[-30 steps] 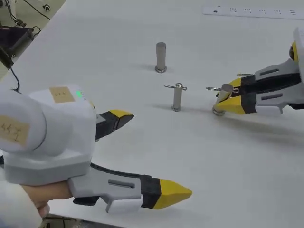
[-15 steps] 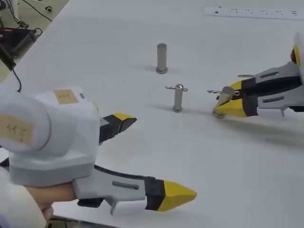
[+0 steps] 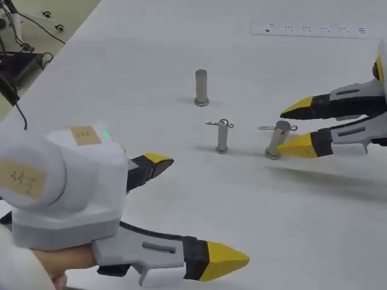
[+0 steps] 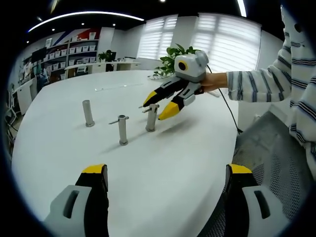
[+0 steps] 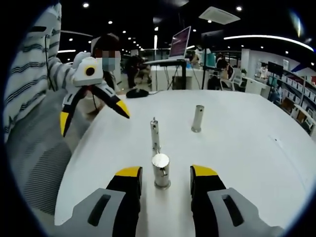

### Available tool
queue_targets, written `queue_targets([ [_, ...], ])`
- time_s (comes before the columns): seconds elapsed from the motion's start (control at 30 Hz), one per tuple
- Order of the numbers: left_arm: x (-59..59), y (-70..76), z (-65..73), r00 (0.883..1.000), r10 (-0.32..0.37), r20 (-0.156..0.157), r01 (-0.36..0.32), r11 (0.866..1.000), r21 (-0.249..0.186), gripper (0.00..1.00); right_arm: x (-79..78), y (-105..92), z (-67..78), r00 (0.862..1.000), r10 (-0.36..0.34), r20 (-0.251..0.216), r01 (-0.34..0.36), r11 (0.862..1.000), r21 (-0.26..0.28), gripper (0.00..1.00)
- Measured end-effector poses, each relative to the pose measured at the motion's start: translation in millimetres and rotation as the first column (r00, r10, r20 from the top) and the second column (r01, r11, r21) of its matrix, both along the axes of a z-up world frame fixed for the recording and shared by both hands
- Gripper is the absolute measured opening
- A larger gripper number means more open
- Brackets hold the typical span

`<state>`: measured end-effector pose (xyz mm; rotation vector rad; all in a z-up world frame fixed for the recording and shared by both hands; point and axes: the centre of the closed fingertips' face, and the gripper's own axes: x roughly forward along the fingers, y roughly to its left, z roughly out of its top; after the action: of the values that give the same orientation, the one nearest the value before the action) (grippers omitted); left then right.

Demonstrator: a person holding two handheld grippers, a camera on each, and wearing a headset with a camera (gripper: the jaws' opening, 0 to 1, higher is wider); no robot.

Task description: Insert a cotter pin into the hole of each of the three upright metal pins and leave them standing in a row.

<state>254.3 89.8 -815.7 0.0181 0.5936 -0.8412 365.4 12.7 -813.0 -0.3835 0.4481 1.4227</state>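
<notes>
Smooth matt bench (image 3: 314, 211). Dull grey metal pins (image 3: 201, 87), thin wire cotters (image 3: 216, 124). Matt plastic left gripper (image 3: 202, 211), right gripper (image 3: 285, 130).

I can't read any words or numbers here. The left tongs (image 3: 199, 211) have two small tan stickers on their white body. The top sticker (image 3: 84, 135) looks blank to me. The side sticker (image 3: 21, 178) has pen marks, too blurry to read. A white strip (image 3: 314, 29) at the far side of the bench (image 3: 326, 229) has tiny dark marks, too small to read.
</notes>
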Motion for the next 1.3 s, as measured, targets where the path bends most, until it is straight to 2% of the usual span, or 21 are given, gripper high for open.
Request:
queue_targets([
  [0.1,0.9,0.9,4.4,1.0,0.008,0.002,-0.008,1.0,-0.011,0.99,-8.6,-6.4,11.3,0.999,-0.037,-0.013,0.037,0.999,0.029,0.45],
  [0.17,1.2,2.0,6.3,1.0,0.017,-0.005,-0.017,1.0,-0.023,0.99,-13.7,-12.7,14.0,0.999,-0.053,-0.013,0.053,0.998,0.023,0.46],
  [0.23,1.3,3.0,9.0,1.0,0.021,0.004,-0.021,0.999,-0.029,0.99,-17.7,-17.2,17.8,0.997,-0.072,-0.019,0.072,0.997,0.027,0.48],
  [0.37,2.1,6.7,14.2,0.999,0.033,0.016,-0.032,0.999,-0.04,0.99,-27.6,-24.2,30.3,0.989,-0.136,-0.061,0.14,0.988,0.062,0.59],
  [0.4,2.5,8.3,15.5,0.999,0.038,0.017,-0.038,0.998,-0.045,0.99,-32.4,-27.2,32.1,0.981,-0.168,-0.099,0.174,0.983,0.061,0.6],
  [0.43,2.6,9.4,16.2,0.999,0.042,0.018,-0.041,0.998,-0.048,0.99,-35.2,-29.4,35.1,0.976,-0.19,-0.11,0.199,0.978,0.071,0.64],
  [0.53,3.5,14.0,19.8,0.998,0.056,0.022,-0.054,0.997,-0.06,0.99,-38.8,-37.8,38.0,0.965,-0.237,-0.112,0.246,0.966,0.081,0.74],
  [0.73,5.7,23.3,26.5,0.996,0.082,0.034,-0.079,0.994,-0.072,0.99,-49.7,-53.2,44.3,0.937,-0.322,-0.135,0.335,0.938,0.091,0.86],
  [0.9,6.7,29.0,31.0,0.995,0.095,0.041,-0.092,0.993,-0.077,0.99,-59.2,-62.7,42.8,0.915,-0.372,-0.154,0.387,0.918,0.082,0.93],
  [1.0,6.7,31.1,32.2,0.994,0.1,0.04,-0.096,0.992,-0.079,0.99,-64.3,-71.4,35.8,0.9,-0.405,-0.16,0.418,0.907,0.057,1.0],
  [1.2,6.9,38.0,31.4,0.993,0.113,0.032,-0.11,0.991,-0.076,0.99,-71.2,-87.5,24.6,0.862,-0.462,-0.209,0.478,0.878,0.029,1.0],
  [1.27,7.5,40.5,30.9,0.992,0.12,0.029,-0.117,0.99,-0.078,0.99,-71.0,-88.9,23.0,0.839,-0.486,-0.245,0.509,0.86,0.036,1.0],
  [1.3,8.1,41.8,30.3,0.992,0.123,0.025,-0.121,0.989,-0.08,0.99,-72.3,-88.7,22.4,0.838,-0.482,-0.255,0.507,0.861,0.038,1.0],
])
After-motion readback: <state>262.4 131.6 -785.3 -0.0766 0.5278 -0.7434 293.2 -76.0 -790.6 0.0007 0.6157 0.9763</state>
